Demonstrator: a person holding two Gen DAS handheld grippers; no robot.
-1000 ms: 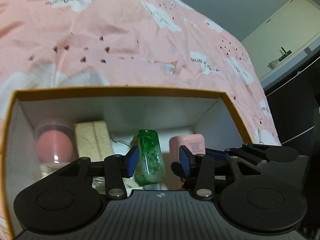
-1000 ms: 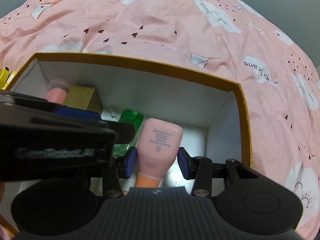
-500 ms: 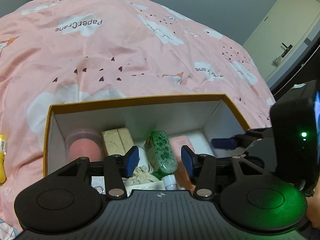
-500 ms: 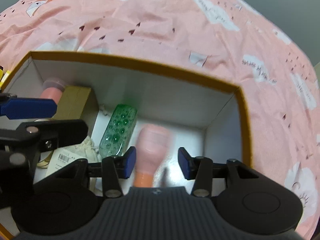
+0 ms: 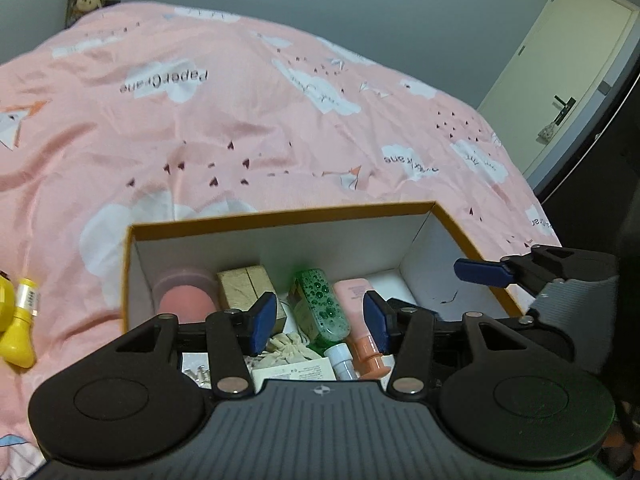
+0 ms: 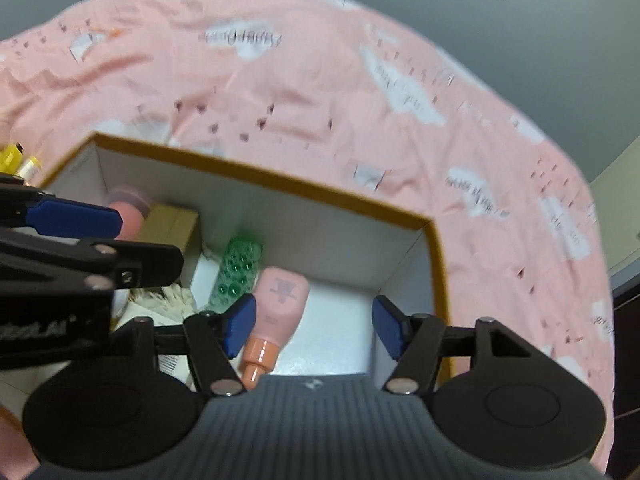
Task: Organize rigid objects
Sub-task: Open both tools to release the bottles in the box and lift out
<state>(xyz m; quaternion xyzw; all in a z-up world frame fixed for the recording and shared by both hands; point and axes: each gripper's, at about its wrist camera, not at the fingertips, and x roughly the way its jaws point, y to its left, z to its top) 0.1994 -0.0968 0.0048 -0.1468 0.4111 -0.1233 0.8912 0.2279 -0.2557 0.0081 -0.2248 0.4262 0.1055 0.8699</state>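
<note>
While the pink squeeze tube with the orange cap (image 6: 280, 312) was pinched upright between the pads of the right claw (image 6: 314, 326) a moment ago, it now lies flat on the white floor of the orange-rimmed cardboard box (image 5: 280, 216), cap toward the camera. The right claw's jaws are opening, and the tube rests below them by the left pad, not gripped. The left claw (image 5: 320, 320) has likewise let go: the clear green bubbly bottle with a white cap (image 5: 320, 304) it hovered around earlier lies beside the pink tube, and this claw stands spread with nothing between its pads. Both claws have lifted back, so more of the box and bed shows than before. By my reading, two more items are stowed and both claws are free for the next pick.

Elsewhere in the box sit a round pink lidded jar (image 5: 182, 296) in the far-left corner, a tan rectangular carton (image 5: 248, 288) next to it, and a cream drawstring pouch (image 5: 288, 348) over a white labelled card (image 5: 296, 370) near the front. On the pink cloud-print bedspread (image 5: 240, 120), well apart to the left of the box, lies a yellow plastic bottle (image 5: 18, 332), likely the next thing to gather. The left claw crosses the right camera's view, so the two claws crowd each other over the box; the right half of the box floor is still bare.
</note>
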